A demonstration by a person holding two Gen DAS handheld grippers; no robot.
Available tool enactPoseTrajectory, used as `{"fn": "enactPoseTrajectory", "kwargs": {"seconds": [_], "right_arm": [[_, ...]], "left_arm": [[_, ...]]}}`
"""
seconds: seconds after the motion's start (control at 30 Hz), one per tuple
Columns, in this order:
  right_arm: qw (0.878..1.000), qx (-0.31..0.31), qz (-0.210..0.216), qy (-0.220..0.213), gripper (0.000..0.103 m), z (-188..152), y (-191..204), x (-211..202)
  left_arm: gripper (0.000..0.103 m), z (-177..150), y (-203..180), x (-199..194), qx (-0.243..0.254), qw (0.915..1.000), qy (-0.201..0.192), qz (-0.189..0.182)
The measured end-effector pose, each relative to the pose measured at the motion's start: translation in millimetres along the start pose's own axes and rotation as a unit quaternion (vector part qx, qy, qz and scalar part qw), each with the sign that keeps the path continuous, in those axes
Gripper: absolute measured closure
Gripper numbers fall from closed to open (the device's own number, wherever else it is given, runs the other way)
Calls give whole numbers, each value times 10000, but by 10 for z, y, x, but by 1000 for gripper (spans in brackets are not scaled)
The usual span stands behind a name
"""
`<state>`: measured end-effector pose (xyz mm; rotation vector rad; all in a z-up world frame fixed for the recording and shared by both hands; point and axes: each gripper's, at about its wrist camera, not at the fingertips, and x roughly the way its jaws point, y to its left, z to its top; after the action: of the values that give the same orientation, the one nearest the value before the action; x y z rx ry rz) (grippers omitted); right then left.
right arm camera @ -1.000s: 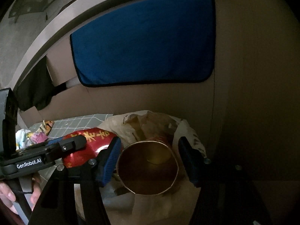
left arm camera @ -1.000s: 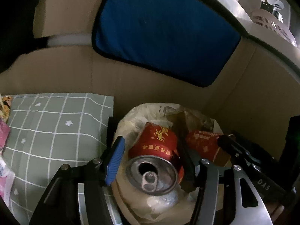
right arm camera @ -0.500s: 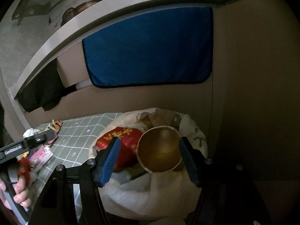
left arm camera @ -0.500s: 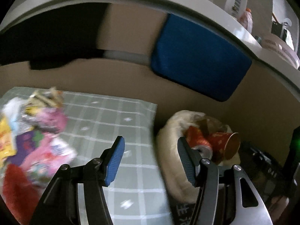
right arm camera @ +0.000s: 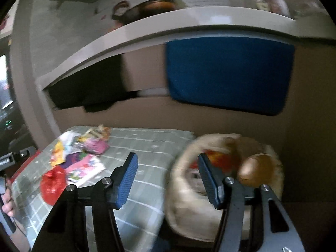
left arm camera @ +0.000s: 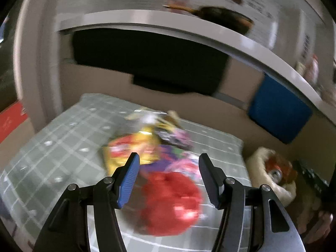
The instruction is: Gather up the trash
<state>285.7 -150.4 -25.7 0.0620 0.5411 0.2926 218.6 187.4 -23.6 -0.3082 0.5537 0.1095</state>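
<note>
Wrappers (left arm camera: 147, 145) lie heaped on the checked cloth (left arm camera: 52, 138), a red wad (left arm camera: 170, 203) nearest, just beyond the empty, open left gripper (left arm camera: 168, 178). Right of the cloth sits the bag (right arm camera: 189, 205) holding a can (right arm camera: 218, 159) and cup (right arm camera: 256, 170); the right gripper (right arm camera: 167, 177), jaws closing on nothing, hangs at the cloth's edge.

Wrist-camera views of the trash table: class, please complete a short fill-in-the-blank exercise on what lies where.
1. The crumpled wrapper nearest the left claw is coloured ____.
2. The cloth hanging on the back wall is coloured ____.
3. The can and the paper cup lie inside a white ____.

Missing words: red; blue; bag
</note>
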Motion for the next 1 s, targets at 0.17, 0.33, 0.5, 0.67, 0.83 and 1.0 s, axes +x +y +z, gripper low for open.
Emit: {"fn": "enactPoseTrajectory", "kwargs": {"seconds": [0.17,0.33,0.5,0.67,0.83,1.0], "right_arm": [[9983,-361,360,293,46,-85,423,207],[9938,-584,666,673,49,-249,660,372],[9912,-746,705,835,50,-362,691,400],[9867,-510,1229,933,50,-356,732,434],[9651,-654,2198,1265,50,-378,1223,657],[9590,-891,2397,1221,50,-349,1762,898]], "left_arm": [[44,-91,505,10,-654,9973,303,-167],[44,-313,518,300,-866,9890,945,-739],[44,-347,335,501,-946,9865,1015,-871],[44,-281,342,523,-1080,9844,1004,-961],[44,-135,507,153,-684,9974,190,-140],[44,-104,719,-46,-722,9971,-144,182]]}}
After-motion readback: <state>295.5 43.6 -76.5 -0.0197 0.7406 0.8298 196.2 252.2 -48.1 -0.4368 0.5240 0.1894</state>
